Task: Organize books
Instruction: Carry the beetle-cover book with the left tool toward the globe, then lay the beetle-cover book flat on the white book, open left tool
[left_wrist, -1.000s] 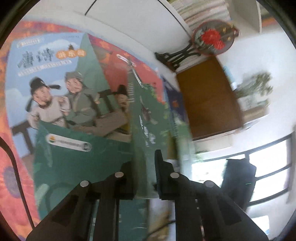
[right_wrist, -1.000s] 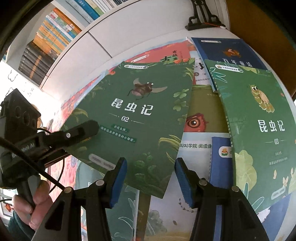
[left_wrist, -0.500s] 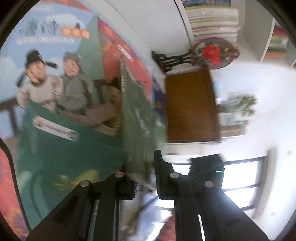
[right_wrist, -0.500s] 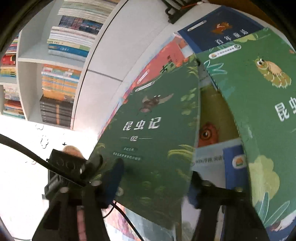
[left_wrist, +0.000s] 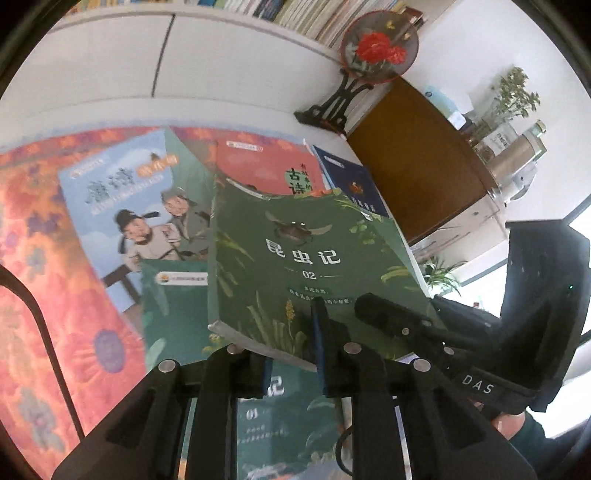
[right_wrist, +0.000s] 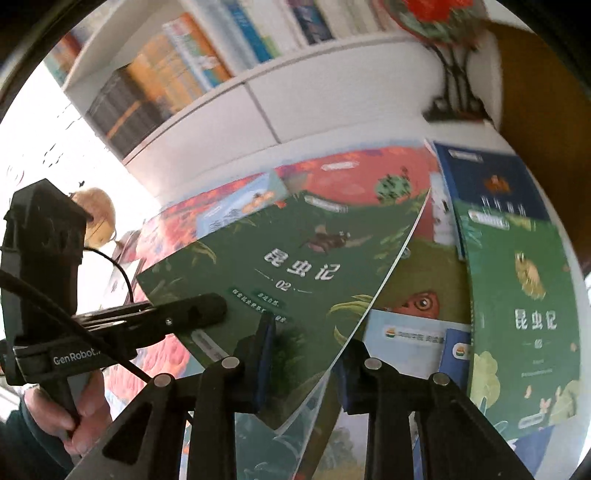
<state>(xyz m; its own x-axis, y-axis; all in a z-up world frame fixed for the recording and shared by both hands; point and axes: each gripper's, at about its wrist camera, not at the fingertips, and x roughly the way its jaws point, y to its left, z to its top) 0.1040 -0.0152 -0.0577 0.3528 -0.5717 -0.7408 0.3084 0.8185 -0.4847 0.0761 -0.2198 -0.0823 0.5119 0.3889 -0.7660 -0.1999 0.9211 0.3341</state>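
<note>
A green insect book marked 02 (left_wrist: 303, 258) is held tilted above other books spread on the table. My left gripper (left_wrist: 291, 354) is shut on its lower edge. The same book shows in the right wrist view (right_wrist: 295, 266), its lower corner lying between my right gripper's (right_wrist: 303, 365) fingers, whose jaws stand apart around it. My right gripper also shows in the left wrist view (left_wrist: 384, 314) at the book's right edge. A second green book marked 03 (right_wrist: 524, 302) lies at right, and one marked 01 (left_wrist: 280, 413) lies below.
A blue poetry book (left_wrist: 129, 206), a red book (left_wrist: 269, 170) and a dark blue book (left_wrist: 354, 184) lie on the orange floral cloth (left_wrist: 44, 277). A round fan on a stand (left_wrist: 376, 51) and full bookshelves (right_wrist: 177, 74) stand behind. A brown board (left_wrist: 417, 158) is at right.
The green 02 book has swung from edge-on to face-up in the left wrist view. My right gripper has moved in around its lower corner, beside the left gripper.
</note>
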